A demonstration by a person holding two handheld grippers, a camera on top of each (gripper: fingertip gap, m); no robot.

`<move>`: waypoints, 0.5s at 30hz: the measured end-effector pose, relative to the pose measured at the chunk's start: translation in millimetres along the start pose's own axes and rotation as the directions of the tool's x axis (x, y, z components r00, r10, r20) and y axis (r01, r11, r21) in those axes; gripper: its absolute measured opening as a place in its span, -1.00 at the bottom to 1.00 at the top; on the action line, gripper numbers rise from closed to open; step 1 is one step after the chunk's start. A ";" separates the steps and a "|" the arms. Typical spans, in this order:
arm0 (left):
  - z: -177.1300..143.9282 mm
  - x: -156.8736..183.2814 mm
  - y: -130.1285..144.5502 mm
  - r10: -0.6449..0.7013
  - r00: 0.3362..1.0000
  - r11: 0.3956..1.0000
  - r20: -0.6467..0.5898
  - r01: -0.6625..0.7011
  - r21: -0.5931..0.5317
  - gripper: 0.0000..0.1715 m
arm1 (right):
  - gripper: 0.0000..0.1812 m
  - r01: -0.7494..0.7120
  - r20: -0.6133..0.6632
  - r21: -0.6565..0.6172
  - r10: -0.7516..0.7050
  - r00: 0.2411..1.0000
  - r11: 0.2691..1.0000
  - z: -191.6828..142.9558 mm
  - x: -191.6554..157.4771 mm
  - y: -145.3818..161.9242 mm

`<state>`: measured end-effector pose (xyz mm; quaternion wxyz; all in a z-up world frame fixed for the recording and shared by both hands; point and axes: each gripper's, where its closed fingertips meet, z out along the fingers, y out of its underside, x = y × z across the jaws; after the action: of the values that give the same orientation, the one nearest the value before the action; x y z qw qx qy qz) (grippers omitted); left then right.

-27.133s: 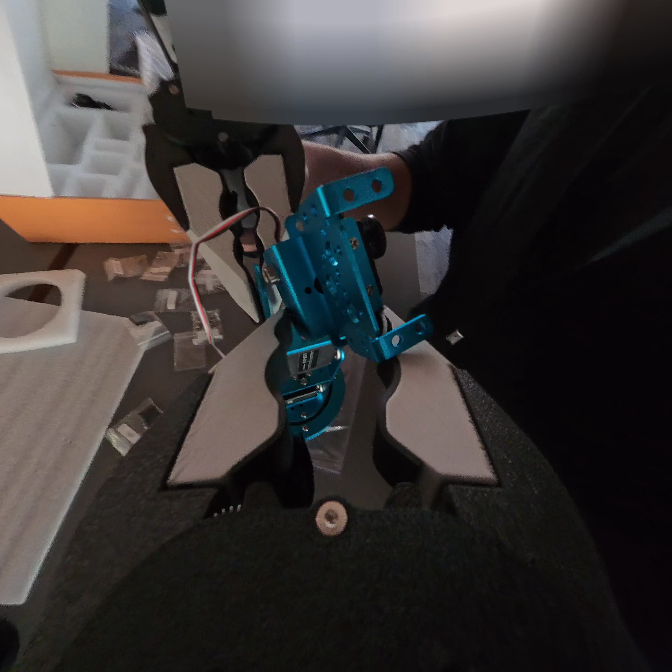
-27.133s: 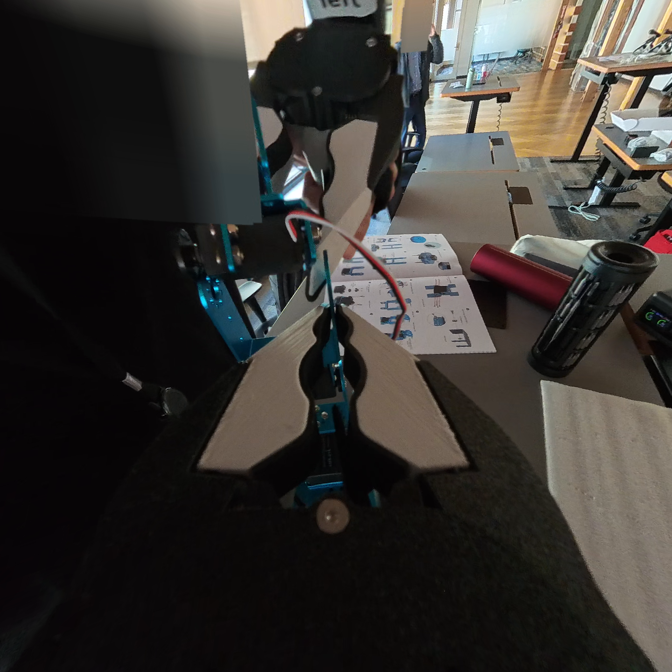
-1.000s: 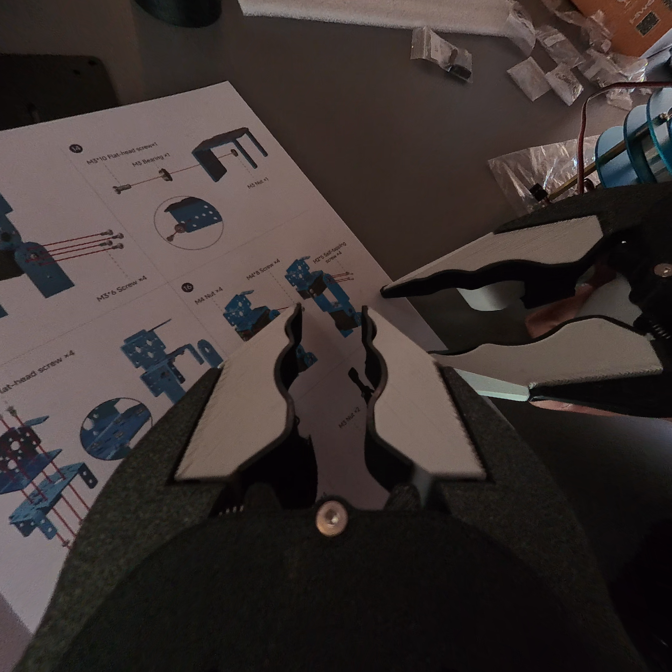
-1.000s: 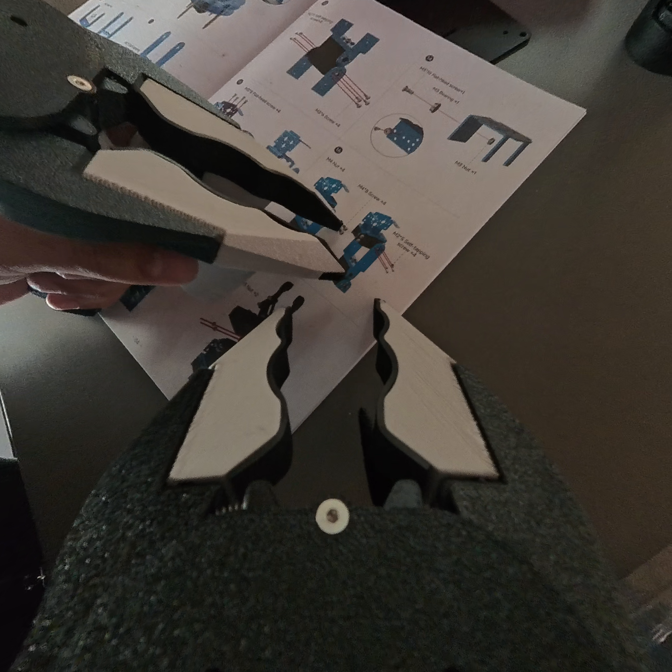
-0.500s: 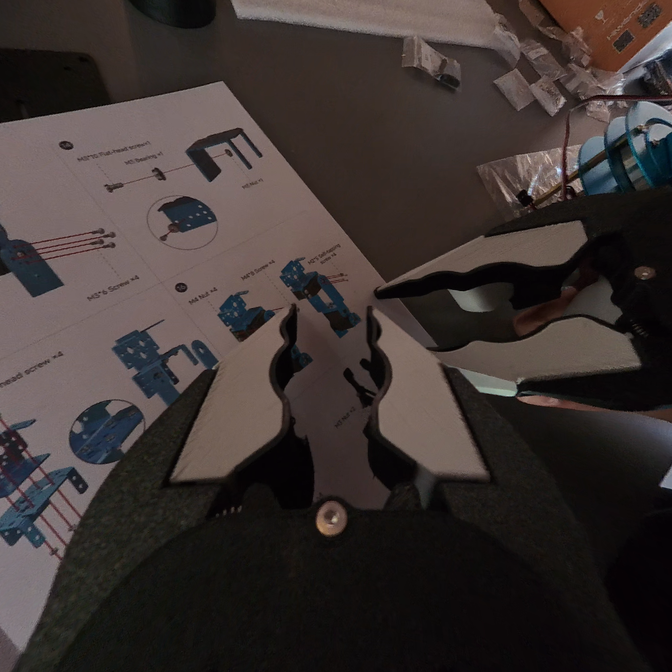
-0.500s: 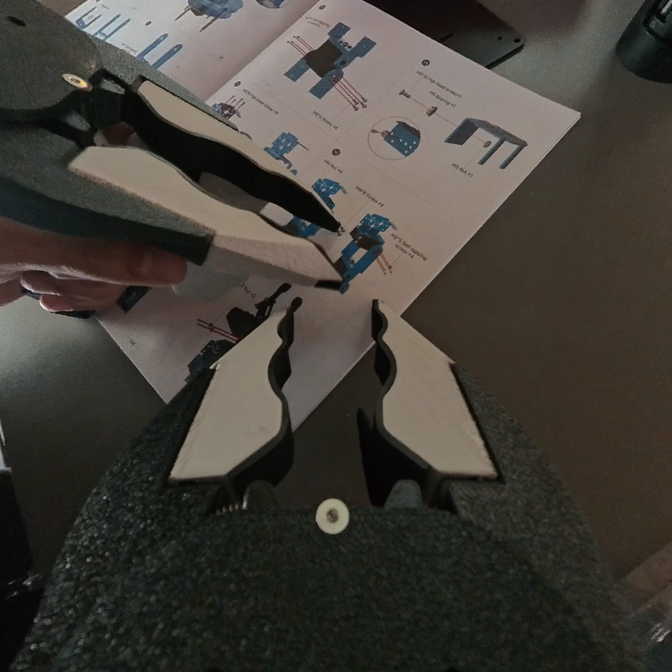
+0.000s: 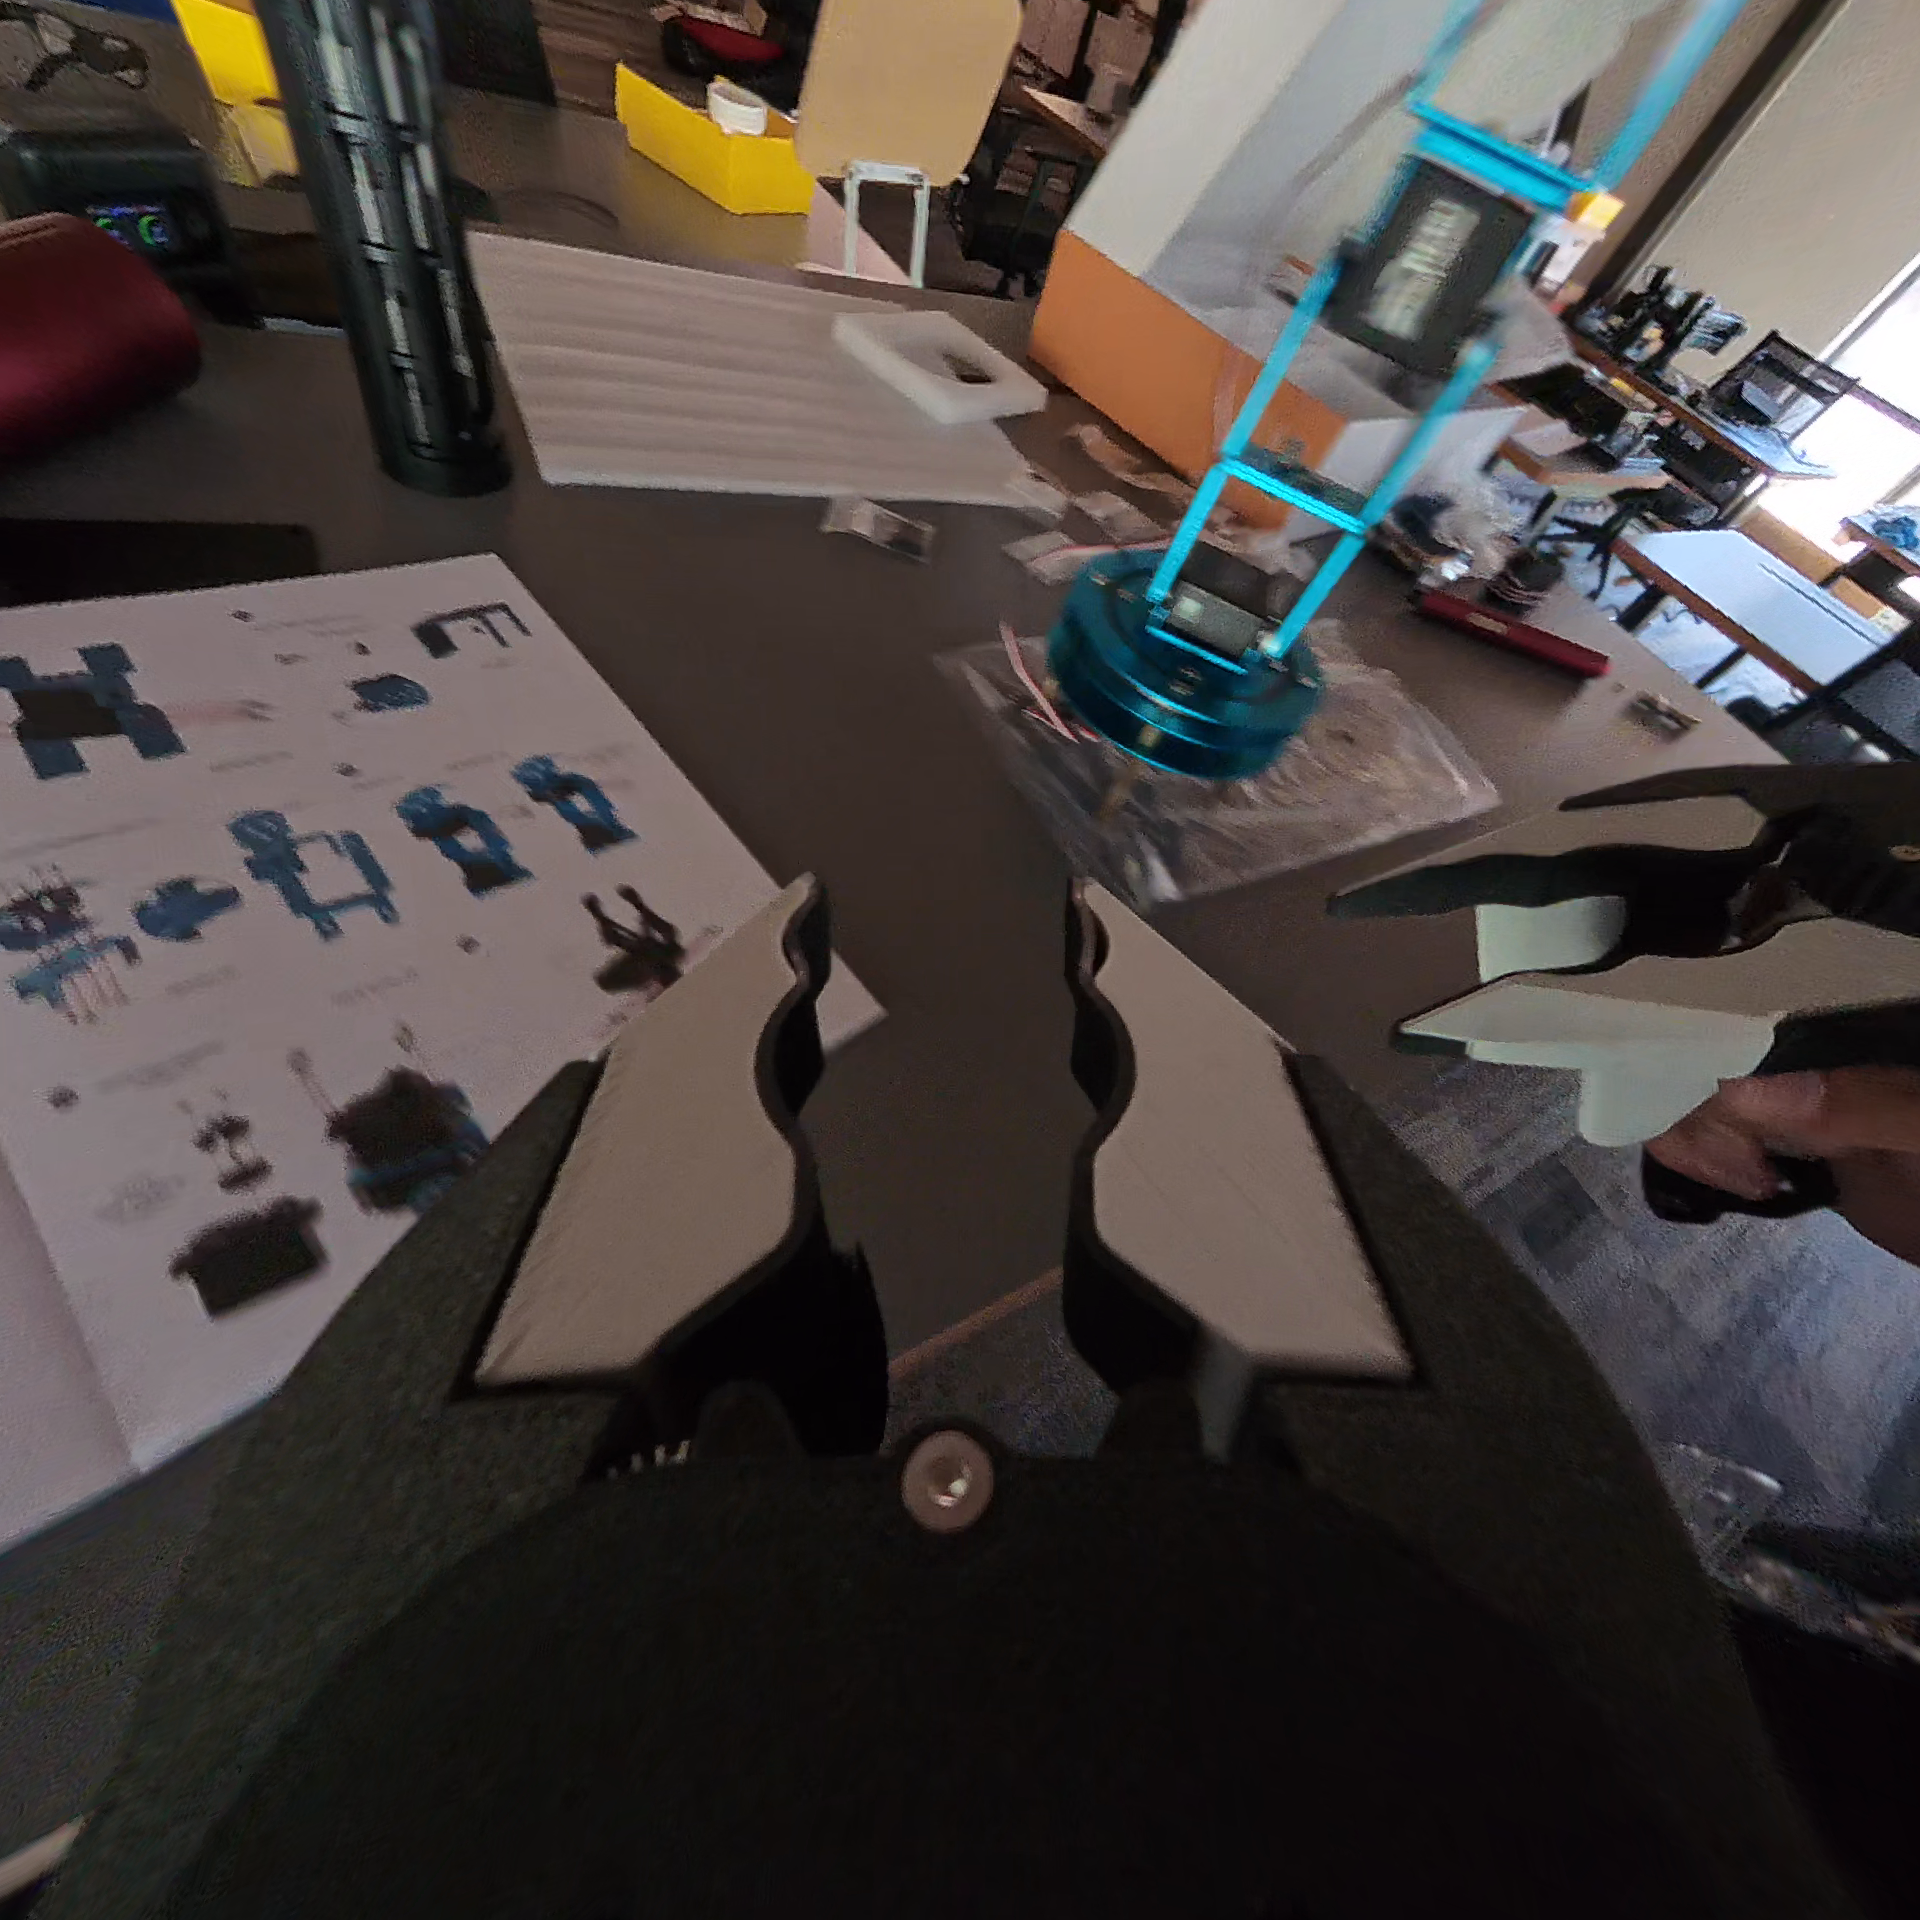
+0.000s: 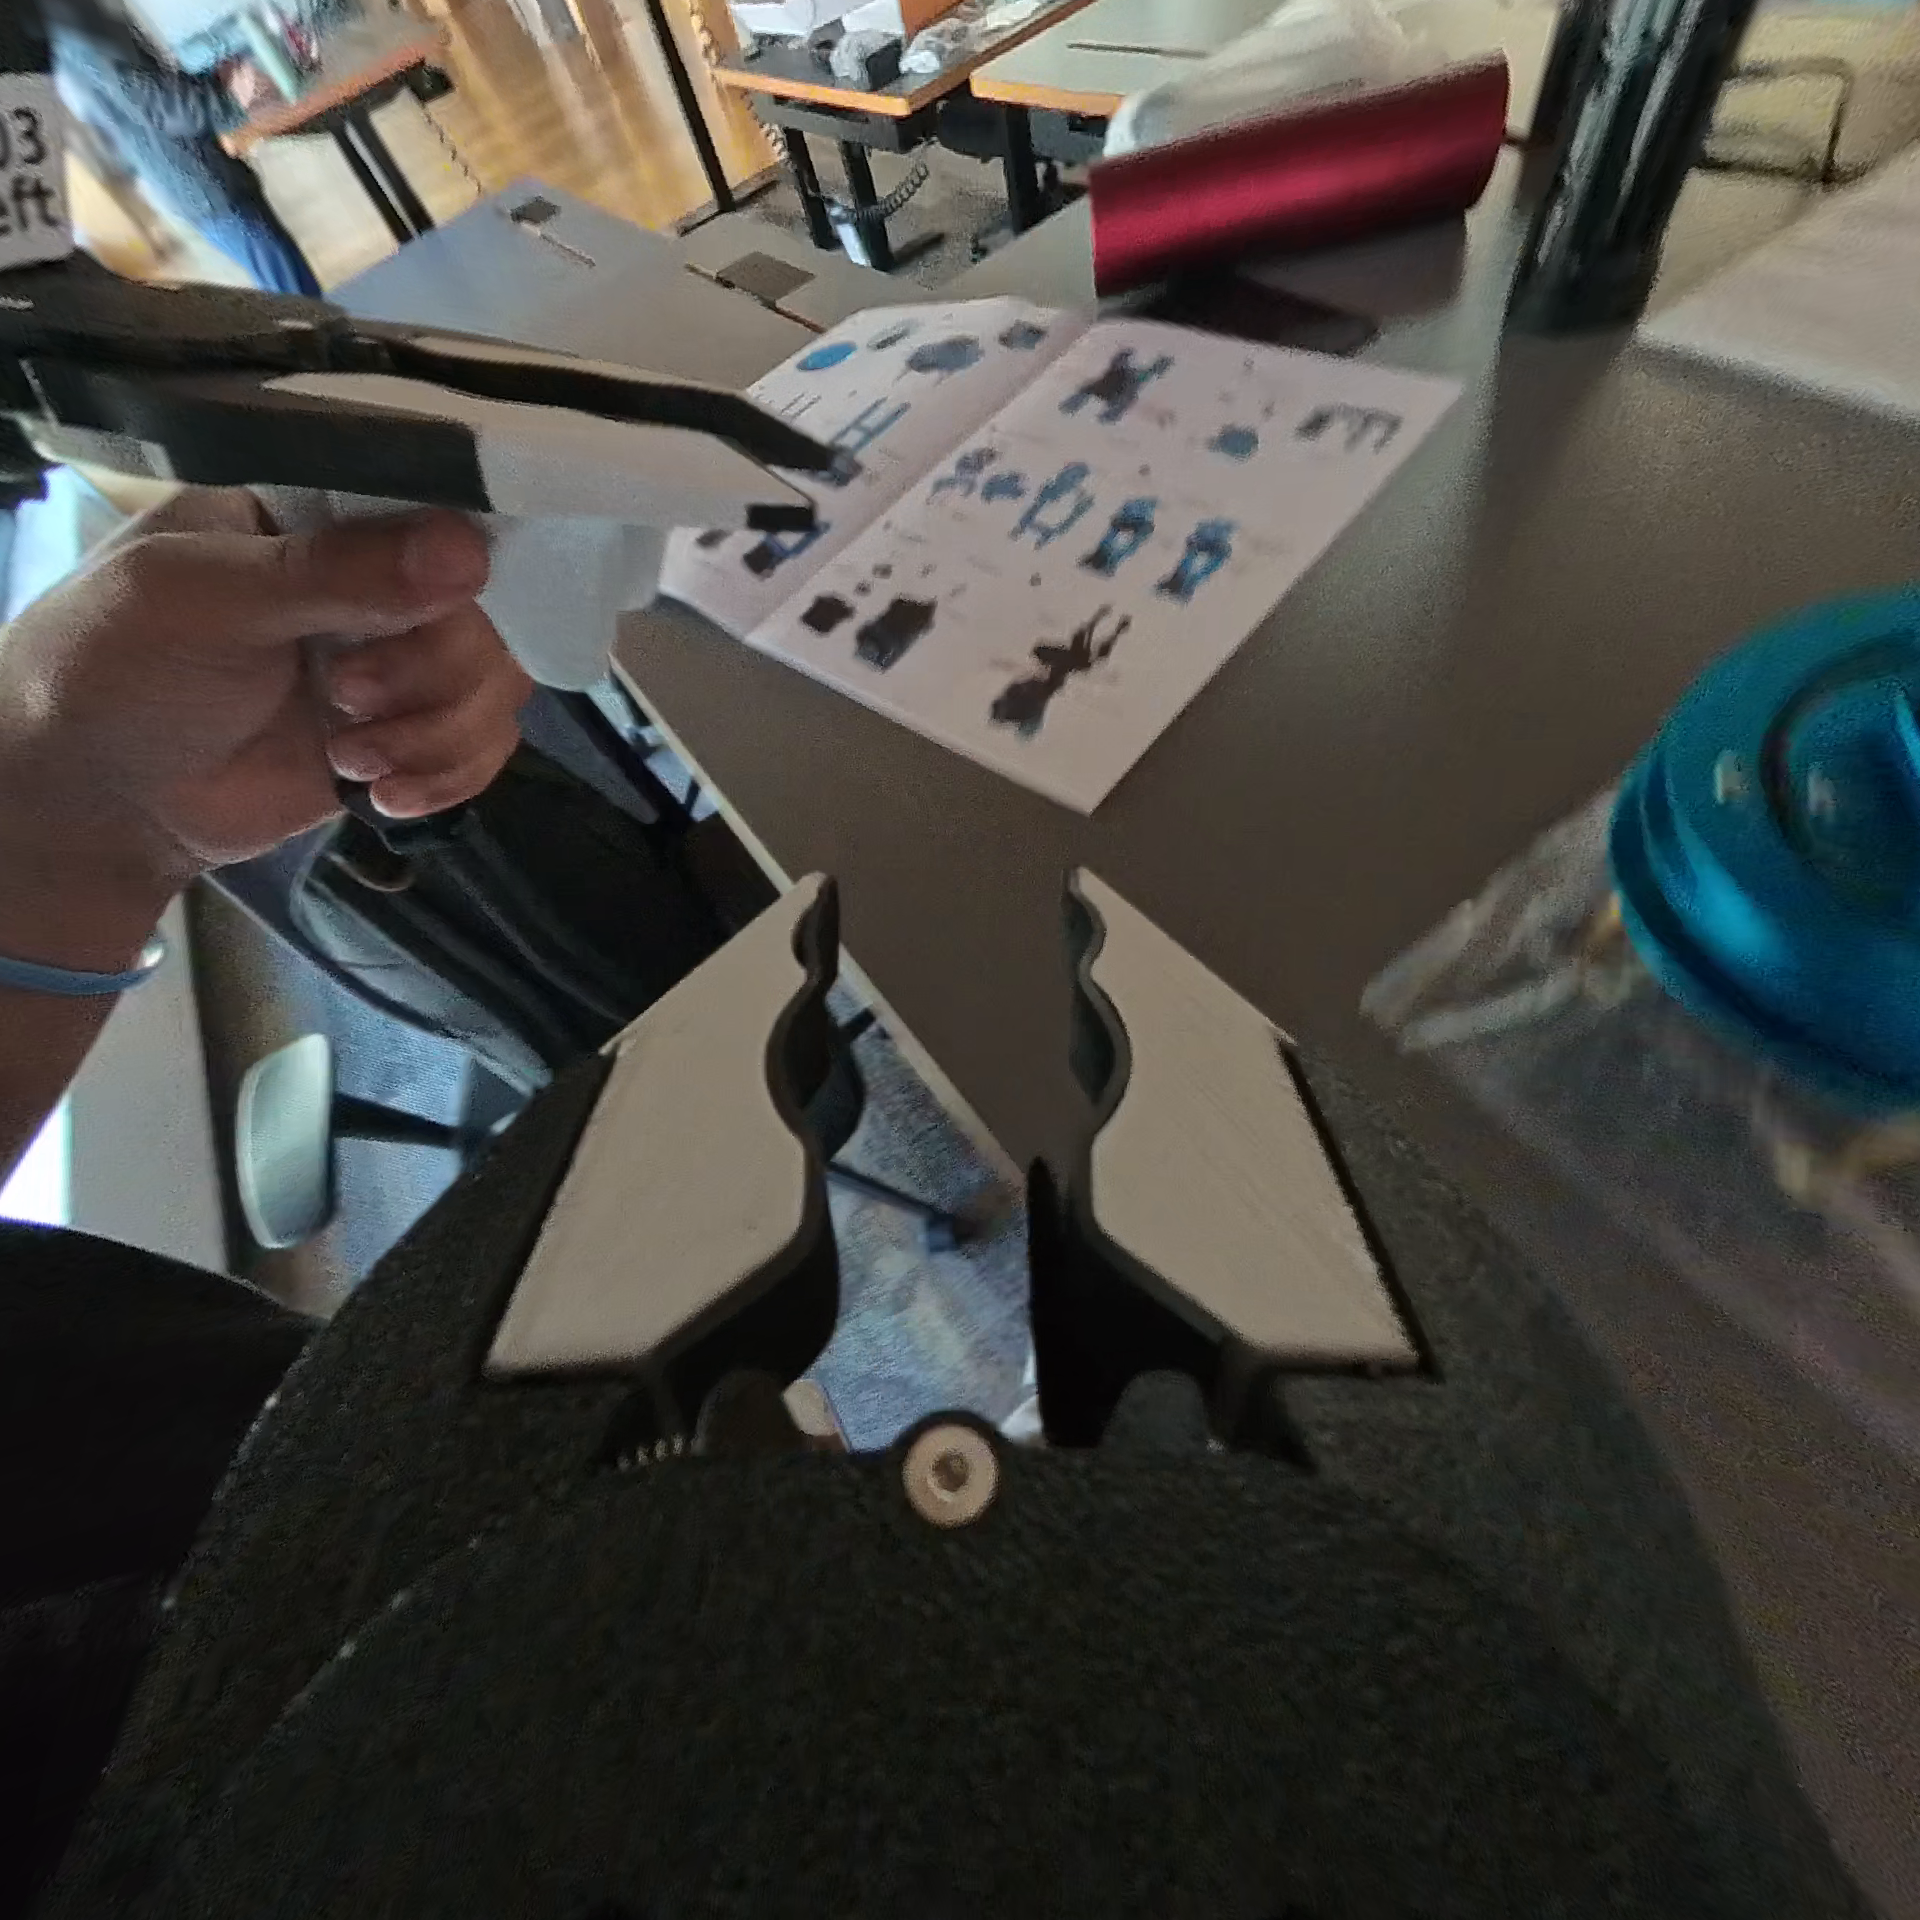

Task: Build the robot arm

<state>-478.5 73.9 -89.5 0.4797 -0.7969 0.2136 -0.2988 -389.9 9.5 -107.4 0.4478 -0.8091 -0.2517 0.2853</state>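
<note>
Both the left gripper (image 7: 943,914) and right gripper (image 8: 951,914) hover empty, jaws spread, over the desk edge (image 8: 935,790), apparently between the instruction booklet (image 7: 312,831) and blue assembly (image 7: 1184,696).

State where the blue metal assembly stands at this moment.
In the left wrist view the blue assembly stands upright on a clear bag on the table, right of the manual.

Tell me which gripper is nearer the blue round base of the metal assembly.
Right, by the look of it. The right gripper has the blue round base close beside it, on its right. The left gripper sits farther back, with the base ahead to its right.
</note>
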 end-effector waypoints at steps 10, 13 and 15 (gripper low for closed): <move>-49.2 135.8 51.1 0.007 0.999 0.999 -0.053 -0.009 -0.042 -0.48 | -0.58 -0.210 -0.030 0.111 0.214 0.976 0.971 -131.0 -11.0 99.9; -35.6 162.1 52.2 0.054 0.998 0.997 -0.042 -0.056 -0.047 -0.48 | -0.57 -0.232 -0.004 0.111 0.234 0.972 0.966 -143.8 0.6 118.7; -19.3 176.5 43.9 0.107 0.994 0.993 -0.029 -0.108 -0.039 -0.48 | -0.58 -0.209 -0.008 0.131 0.212 0.977 0.969 -156.8 13.3 122.2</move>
<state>-365.1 -68.8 -73.8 0.4760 -0.7897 0.2684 -0.2789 -254.2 -130.5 -148.3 0.4694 -0.8036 -0.1402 0.3379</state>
